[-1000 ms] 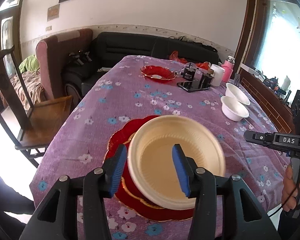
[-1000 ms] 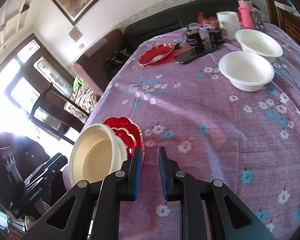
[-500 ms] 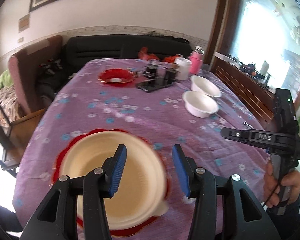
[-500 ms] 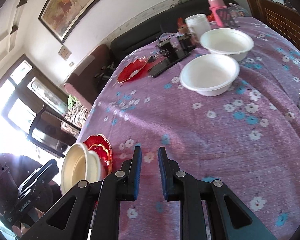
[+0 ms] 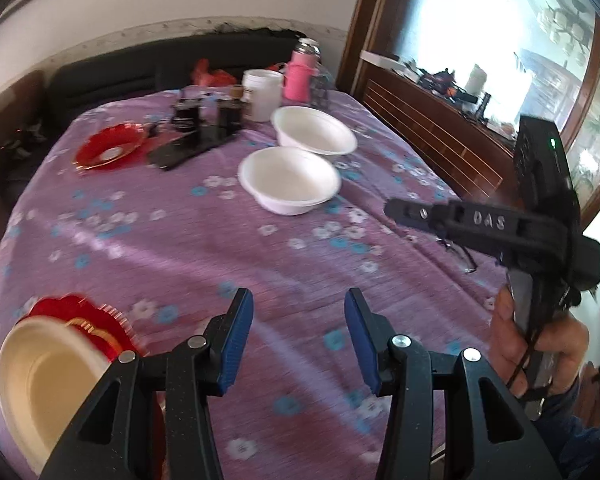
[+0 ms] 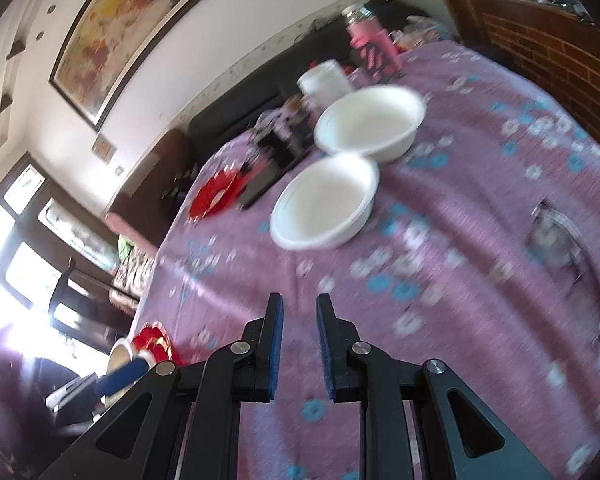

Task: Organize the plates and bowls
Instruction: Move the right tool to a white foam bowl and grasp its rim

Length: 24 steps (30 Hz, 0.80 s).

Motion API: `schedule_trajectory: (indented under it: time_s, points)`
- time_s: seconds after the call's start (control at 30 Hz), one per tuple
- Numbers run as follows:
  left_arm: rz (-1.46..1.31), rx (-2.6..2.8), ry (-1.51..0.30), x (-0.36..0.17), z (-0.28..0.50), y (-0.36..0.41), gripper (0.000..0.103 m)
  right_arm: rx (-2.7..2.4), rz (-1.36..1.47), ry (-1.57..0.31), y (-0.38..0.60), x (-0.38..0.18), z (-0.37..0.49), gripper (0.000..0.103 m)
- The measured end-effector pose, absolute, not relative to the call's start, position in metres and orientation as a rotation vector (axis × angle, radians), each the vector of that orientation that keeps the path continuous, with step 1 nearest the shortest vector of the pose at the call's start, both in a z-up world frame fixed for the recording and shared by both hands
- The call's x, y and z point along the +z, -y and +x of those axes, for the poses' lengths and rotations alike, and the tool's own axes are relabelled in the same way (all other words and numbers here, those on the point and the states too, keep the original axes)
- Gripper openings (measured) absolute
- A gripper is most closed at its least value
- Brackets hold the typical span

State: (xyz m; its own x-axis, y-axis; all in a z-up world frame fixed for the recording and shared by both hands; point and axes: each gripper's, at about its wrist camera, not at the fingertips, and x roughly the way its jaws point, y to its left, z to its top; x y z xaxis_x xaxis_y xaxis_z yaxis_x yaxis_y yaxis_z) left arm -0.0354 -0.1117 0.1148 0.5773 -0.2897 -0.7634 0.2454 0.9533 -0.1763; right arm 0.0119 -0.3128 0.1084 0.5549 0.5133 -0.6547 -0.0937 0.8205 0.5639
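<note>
Left wrist view: the left gripper (image 5: 298, 334) hangs over the purple floral tablecloth (image 5: 188, 248) with its blue pads spread wide and nothing between them. Down in the lower left corner a cream bowl (image 5: 40, 380) sits on a red plate (image 5: 78, 314). Two white bowls (image 5: 290, 184) are just beside each other at upper center, and a second red plate (image 5: 110, 150) is further left. Right wrist view, pretty blurry: the right gripper (image 6: 299, 344) has a narrow gap between its pads, gripping nothing, with the white bowls straight above it mid-frame and a pink bottle (image 6: 370, 48) near the top.
</note>
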Motion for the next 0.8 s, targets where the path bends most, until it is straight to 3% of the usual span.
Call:
schedule_trajectory:
  time_s: [0.13,0.2,0.23,0.5,0.8]
  points:
    - [-0.025,-0.344,-0.940,0.128,-0.009,0.132,0.046,0.330,0.532,-0.895,0.337,0.117,0.035,0.020]
    - [-0.006,-0.331,-0.960,0.133,0.009,0.138,0.047,0.315,0.553,-0.896,0.349,0.119,0.050,0.035]
    - [0.000,-0.323,-0.965,0.134,0.016,0.140,0.047,0.307,0.564,-0.895,0.355,0.119,0.057,0.037]
    - [-0.057,-0.226,-1.063,0.115,0.110,0.129,0.047,0.249,0.588,-0.951,0.380,0.103,0.103,0.037]
    - [-0.201,-0.165,-1.190,0.057,0.179,0.109,0.047,0.255,0.599,-1.056,0.369,0.064,0.135,0.037]
